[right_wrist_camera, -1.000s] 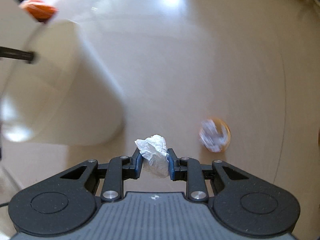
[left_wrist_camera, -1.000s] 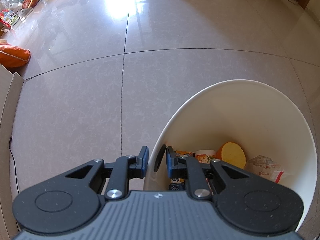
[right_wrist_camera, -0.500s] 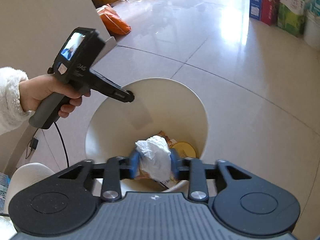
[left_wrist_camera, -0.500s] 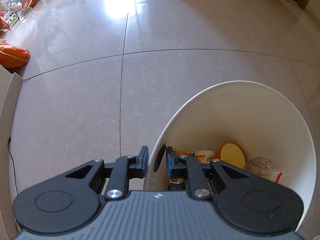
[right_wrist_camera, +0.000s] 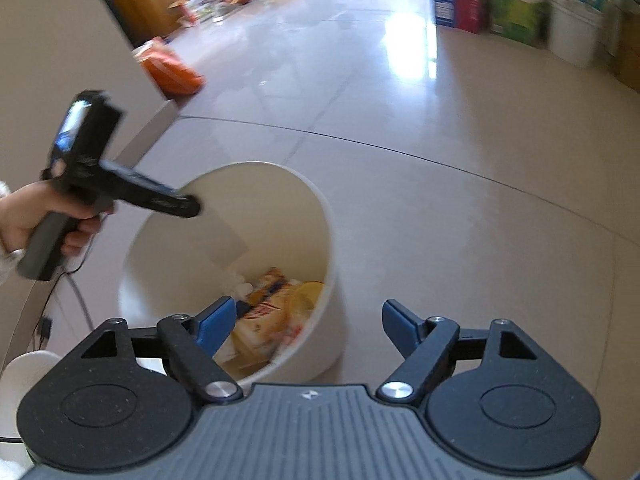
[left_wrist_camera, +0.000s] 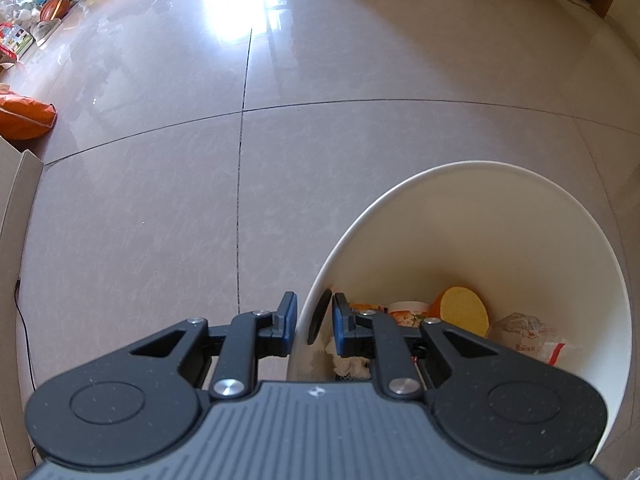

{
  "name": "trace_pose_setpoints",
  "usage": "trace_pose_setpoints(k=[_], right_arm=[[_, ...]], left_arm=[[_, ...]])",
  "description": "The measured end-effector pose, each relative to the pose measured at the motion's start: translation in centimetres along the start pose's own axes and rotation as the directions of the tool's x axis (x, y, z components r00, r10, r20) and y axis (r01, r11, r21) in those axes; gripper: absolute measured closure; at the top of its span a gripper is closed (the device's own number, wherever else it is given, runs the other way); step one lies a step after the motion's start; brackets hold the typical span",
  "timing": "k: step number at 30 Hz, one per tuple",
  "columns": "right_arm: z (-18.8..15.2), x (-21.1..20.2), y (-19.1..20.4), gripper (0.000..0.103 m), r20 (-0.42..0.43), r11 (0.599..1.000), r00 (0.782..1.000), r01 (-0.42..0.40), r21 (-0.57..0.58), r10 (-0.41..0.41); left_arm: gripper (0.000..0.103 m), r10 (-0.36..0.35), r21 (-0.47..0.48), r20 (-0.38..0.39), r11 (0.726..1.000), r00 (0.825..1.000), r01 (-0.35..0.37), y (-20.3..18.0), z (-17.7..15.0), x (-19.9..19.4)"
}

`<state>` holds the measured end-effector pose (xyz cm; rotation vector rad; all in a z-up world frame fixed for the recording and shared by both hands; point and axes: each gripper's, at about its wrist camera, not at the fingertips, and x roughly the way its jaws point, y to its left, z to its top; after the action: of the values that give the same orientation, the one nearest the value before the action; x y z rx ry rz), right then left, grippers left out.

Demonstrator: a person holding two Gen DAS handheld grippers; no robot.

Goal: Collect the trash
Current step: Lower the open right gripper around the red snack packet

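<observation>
My left gripper [left_wrist_camera: 314, 322] is clamped on the near rim of the white bin [left_wrist_camera: 520, 208], 1 blue pad outside the wall and 1 inside, jaws pinched tight on the thin plastic. From the right view I see my left hand [right_wrist_camera: 48, 224] wrapped round that gripper's handle, its nose pressed to the bin's rim at the left. The bin stands upright on the glossy tiled floor [left_wrist_camera: 160, 200], and it is already loaded: a round yellow lid [left_wrist_camera: 464, 312] leaning against the far wall, a printed paper cup [left_wrist_camera: 408, 312] beside it, a clear crinkled wrapper [left_wrist_camera: 524, 336] with red print to the right, and a white crumpled tissue [left_wrist_camera: 352, 366] low down just behind my left jaws. My right gripper [right_wrist_camera: 308, 328] hangs above the bin's near edge, jaws opening wide with nothing between them; the left pad sits over the bin's mouth, the right pad out over bare floor. Below it I spot a yellow and white snack bag [right_wrist_camera: 264, 308] lying in the bin. Off at the left edge of the room, an orange bag [left_wrist_camera: 24, 118] lies on the floor, well apart from the bin.
</observation>
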<state>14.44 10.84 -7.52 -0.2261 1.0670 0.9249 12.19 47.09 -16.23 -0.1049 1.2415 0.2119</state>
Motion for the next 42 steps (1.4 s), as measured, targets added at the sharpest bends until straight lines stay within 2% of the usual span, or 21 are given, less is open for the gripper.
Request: trace_pose_setpoints(k=[8,13,17,23,27,31,32,33,35,38,39,42], right_arm=[[-2.6,0.4,-5.3,0.019,0.000,0.982,0.996,0.093,0.167,-0.095],[-5.3,1.3,-9.6,0.017,-0.028,0.937,0.988,0.155,0.312,-0.154],[-8.3,2.4,-13.8,0.013,-0.065,0.863,0.973,0.226,0.453,-0.221],[-13.7,5.3,-19.9,0.013,-0.189,0.702,0.940,0.338,0.627,-0.284],[-17.4,8.4,-22.7,0.013,-0.306,0.643,0.900,0.437,0.630,-0.312],[-20.6,11.6,-24.5,0.012,-0.386,0.605,0.890,0.450,0.657,-0.242],[-21.4,12.1,-24.7,0.012,-0.412,0.588,0.874,0.480,0.652,-0.257],[-22.0,12.6,-24.7,0.012,-0.428,0.584,0.859,0.508,0.634,-0.282],[-22.8,13.5,-24.8,0.012,-0.446,0.594,0.841,0.535,0.601,-0.306],[-23.9,14.0,-25.3,0.010,-0.435,0.615,0.857,0.505,0.606,-0.275],[-24.2,14.2,-25.4,0.008,-0.439,0.629,0.856,0.504,0.592,-0.272],[-24.7,14.7,-25.4,0.007,-0.452,0.672,0.833,0.536,0.511,-0.320]], left_arm=[[0.088,-0.004,0.038,-0.016,0.999,1.000,0.005,0.0,0.2,0.2],[0.088,-0.010,0.049,-0.026,0.999,1.000,0.011,0.2,0.4,0.2],[0.088,-0.016,0.056,-0.032,0.998,0.999,0.017,0.2,0.6,0.2],[0.088,-0.011,0.079,-0.040,0.997,0.999,0.015,-0.1,0.8,0.3],[0.088,-0.012,0.084,-0.046,0.996,0.999,0.016,-0.2,0.9,0.4],[0.088,-0.015,0.085,-0.052,0.996,0.999,0.019,-0.2,1.0,0.5],[0.088,-0.013,0.088,-0.053,0.996,0.998,0.018,-0.2,1.0,0.5],[0.088,-0.011,0.091,-0.054,0.996,0.999,0.016,-0.2,1.0,0.5],[0.088,-0.009,0.098,-0.055,0.995,0.998,0.014,-0.4,1.0,0.6],[0.088,-0.011,0.094,-0.058,0.995,0.998,0.016,-0.3,1.0,0.7],[0.088,-0.011,0.094,-0.059,0.995,0.998,0.016,-0.3,1.0,0.7],[0.088,-0.011,0.095,-0.058,0.995,0.998,0.017,-0.3,1.0,0.8]])
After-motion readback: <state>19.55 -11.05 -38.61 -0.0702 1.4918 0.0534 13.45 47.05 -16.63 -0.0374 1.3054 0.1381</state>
